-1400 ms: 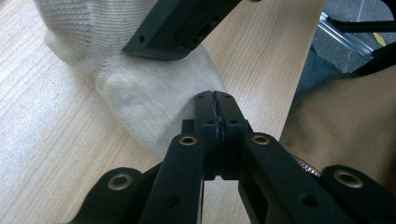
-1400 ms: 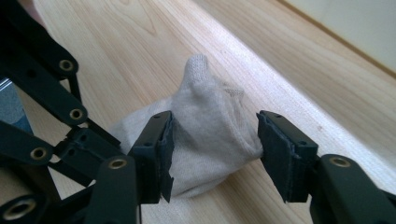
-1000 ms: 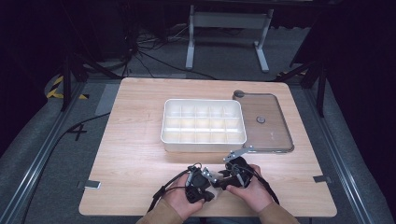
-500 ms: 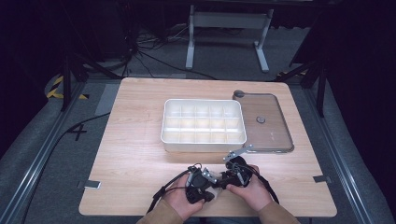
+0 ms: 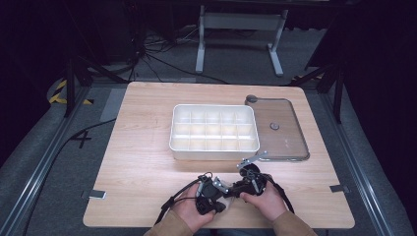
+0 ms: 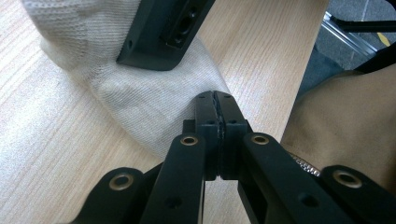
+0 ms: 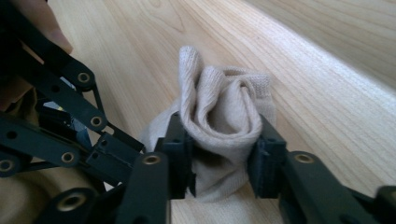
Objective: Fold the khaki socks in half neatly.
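At the lower centre of the bench (image 5: 147, 162), your right gripper (image 7: 219, 154) has just been closing around the bunched beige sock (image 7: 224, 112), pads now touching it, while your left gripper (image 6: 216, 109) pinches its edge, ready for folding.

No readable text, label, brand or number that I could make out anywhere, a dark cross-shaped floor mark (image 5: 82, 139) lay left of the table (image 5: 147, 162), shape unclear, yellow-black hazard tape (image 5: 59, 91) beyond it, unlettered.
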